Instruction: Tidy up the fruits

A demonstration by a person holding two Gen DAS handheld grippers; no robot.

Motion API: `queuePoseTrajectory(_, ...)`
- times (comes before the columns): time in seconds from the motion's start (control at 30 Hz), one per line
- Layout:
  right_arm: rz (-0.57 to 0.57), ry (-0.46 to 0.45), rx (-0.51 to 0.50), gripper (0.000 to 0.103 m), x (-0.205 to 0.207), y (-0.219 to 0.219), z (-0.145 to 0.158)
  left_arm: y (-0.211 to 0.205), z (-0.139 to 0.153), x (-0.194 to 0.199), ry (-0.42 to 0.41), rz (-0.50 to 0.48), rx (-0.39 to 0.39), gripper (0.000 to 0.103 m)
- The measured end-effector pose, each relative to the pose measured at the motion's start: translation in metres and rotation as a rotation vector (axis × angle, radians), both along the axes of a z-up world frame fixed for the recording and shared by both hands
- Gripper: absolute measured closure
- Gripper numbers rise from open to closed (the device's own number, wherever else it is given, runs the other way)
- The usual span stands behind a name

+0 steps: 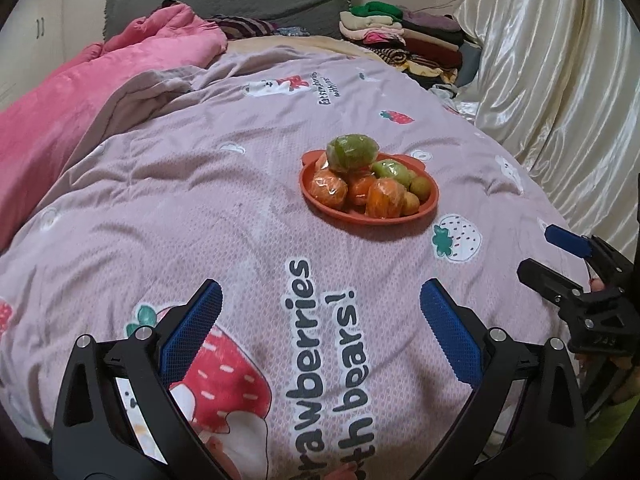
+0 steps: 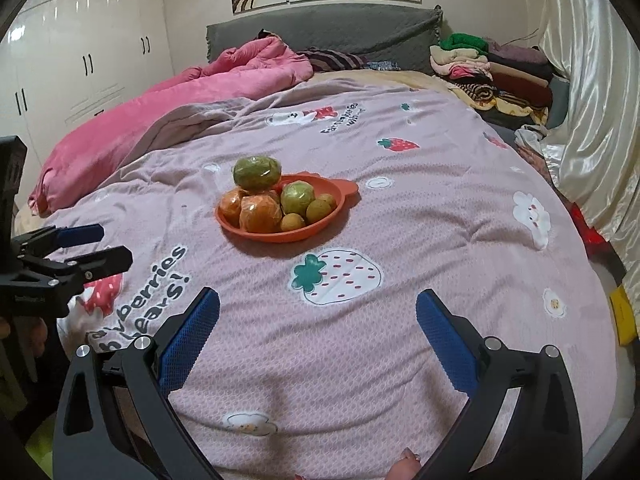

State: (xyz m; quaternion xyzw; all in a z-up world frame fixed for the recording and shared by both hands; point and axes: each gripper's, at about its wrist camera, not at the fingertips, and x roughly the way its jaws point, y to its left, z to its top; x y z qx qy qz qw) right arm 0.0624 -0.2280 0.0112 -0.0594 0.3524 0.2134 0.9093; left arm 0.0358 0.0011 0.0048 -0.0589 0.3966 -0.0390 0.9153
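Observation:
An orange plate [image 1: 428,206] [image 2: 340,204] sits on the bed's lilac quilt, piled with plastic-wrapped fruit. A large green fruit [image 1: 352,153] [image 2: 257,172] rests on top at the back. Wrapped oranges [image 1: 330,192] [image 2: 260,213] lie at the front, with a smaller green fruit [image 1: 394,171] [image 2: 297,197] and small yellow-green fruits [image 1: 421,187] [image 2: 320,210] beside them. My left gripper [image 1: 320,304] [image 2: 116,246] is open and empty, well short of the plate. My right gripper [image 2: 318,308] [image 1: 540,254] is open and empty, also short of it.
A pink duvet [image 1: 80,92] [image 2: 180,92] is heaped at the far left of the bed. Folded clothes [image 1: 408,44] [image 2: 492,68] are stacked at the far right by the grey headboard. A shiny cream curtain [image 1: 560,60] hangs along the right side.

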Motion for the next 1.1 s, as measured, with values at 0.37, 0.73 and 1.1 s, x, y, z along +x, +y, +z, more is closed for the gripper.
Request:
queuePoseTrajectory(0.37,0.017,0.02,0.013,0.005,-0.021,0.01,-0.008,-0.003,-0.005,-0.016,-0.01,0.014,0.001,0.01)
queuePoseTrajectory(0.73,0.01,0.032,0.007,0.005,-0.019,0.012,-0.014,-0.006,-0.007,-0.015,-0.004,-0.002,-0.002,0.01)
queuePoseTrajectory(1.1,-0.002,0.042,0.015,0.005,-0.018,0.008,-0.016,-0.007,-0.007,-0.015,-0.001,-0.006,-0.001,0.01)
